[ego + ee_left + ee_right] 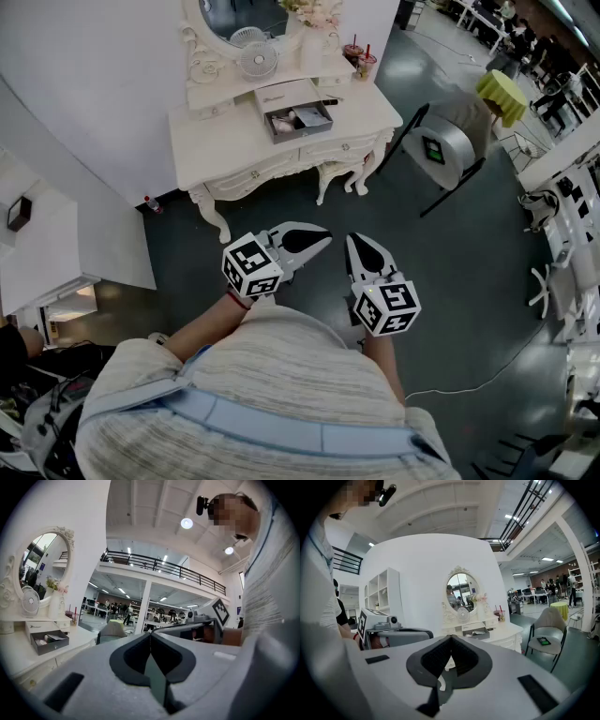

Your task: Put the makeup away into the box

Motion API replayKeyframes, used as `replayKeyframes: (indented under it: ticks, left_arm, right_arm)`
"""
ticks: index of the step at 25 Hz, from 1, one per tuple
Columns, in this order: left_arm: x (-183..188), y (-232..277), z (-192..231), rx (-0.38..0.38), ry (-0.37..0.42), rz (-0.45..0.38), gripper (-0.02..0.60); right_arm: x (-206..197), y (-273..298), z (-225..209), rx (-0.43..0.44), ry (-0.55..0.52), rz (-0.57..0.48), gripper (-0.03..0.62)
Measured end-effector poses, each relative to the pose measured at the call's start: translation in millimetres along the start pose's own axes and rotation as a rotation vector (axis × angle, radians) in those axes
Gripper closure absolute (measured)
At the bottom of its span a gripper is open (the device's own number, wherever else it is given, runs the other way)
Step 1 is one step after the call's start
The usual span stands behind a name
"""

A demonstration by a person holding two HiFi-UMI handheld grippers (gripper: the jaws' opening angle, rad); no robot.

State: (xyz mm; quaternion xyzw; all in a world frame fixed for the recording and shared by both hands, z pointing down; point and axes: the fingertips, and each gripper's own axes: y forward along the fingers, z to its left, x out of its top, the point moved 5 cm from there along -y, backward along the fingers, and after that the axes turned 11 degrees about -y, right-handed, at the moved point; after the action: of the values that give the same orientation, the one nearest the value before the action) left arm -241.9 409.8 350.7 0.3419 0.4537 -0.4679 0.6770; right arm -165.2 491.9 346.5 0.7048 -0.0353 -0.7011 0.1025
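A grey open box [298, 117] stands on the white dressing table [225, 141], with small makeup items lying in it. The same box shows at the far left of the left gripper view [49, 641] and in the right gripper view under the mirror [476, 632]. Both grippers hang close to the person's body, well short of the table. My left gripper [323, 238] is shut with nothing between its jaws, its tips meeting [150, 633]. Beside it my right gripper [357, 240] is shut and empty too [451, 637].
On the table stand an oval mirror [239, 14], a small white fan [257, 58] and two cups with straws [359, 58]. A grey chair [450, 141] with a phone on its seat stands right of the table. White shelving [56, 253] is at the left.
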Motion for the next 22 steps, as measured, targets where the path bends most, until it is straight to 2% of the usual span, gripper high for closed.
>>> replayKeyframes:
  ticks: [12, 17, 22]
  left_arm:
    - [2, 7, 8, 0.005, -0.017, -0.002, 0.569]
    - [4, 10, 11, -0.003, -0.026, -0.012, 0.569]
    - [3, 17, 12, -0.009, -0.037, -0.013, 0.569]
  right_arm:
    - [2, 7, -10, -0.003, 0.003, 0.004, 0.585]
    - [12, 3, -17, -0.035, 0.032, -0.091, 0.583]
    - [9, 3, -22, -0.032, 0.058, -0.086, 0.583]
